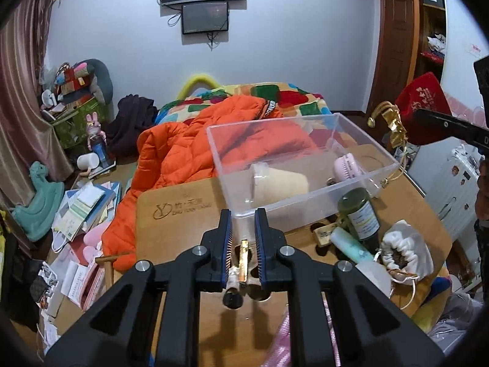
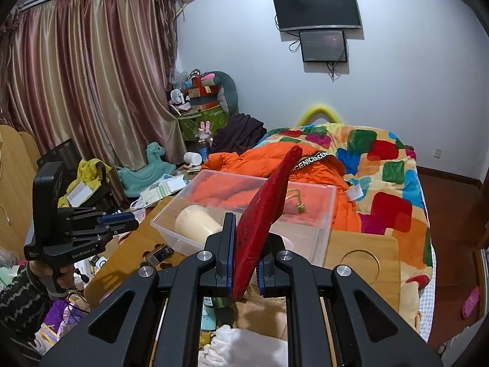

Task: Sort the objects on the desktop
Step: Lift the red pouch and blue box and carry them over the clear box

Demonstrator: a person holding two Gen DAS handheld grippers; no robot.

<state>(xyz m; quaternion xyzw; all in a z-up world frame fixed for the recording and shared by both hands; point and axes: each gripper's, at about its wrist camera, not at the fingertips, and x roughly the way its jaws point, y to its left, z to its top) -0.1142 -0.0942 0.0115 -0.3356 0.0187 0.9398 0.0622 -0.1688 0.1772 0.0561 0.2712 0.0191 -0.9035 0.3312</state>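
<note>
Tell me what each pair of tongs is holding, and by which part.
Right tongs: red velvet pouch, pinched at its lower end. Left tongs: small gold stick, gripped along its side.

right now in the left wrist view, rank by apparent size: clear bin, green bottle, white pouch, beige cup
1. clear bin
2. beige cup
3. white pouch and green bottle look about alike; both lie nearer the camera, so I won't rank them.
</note>
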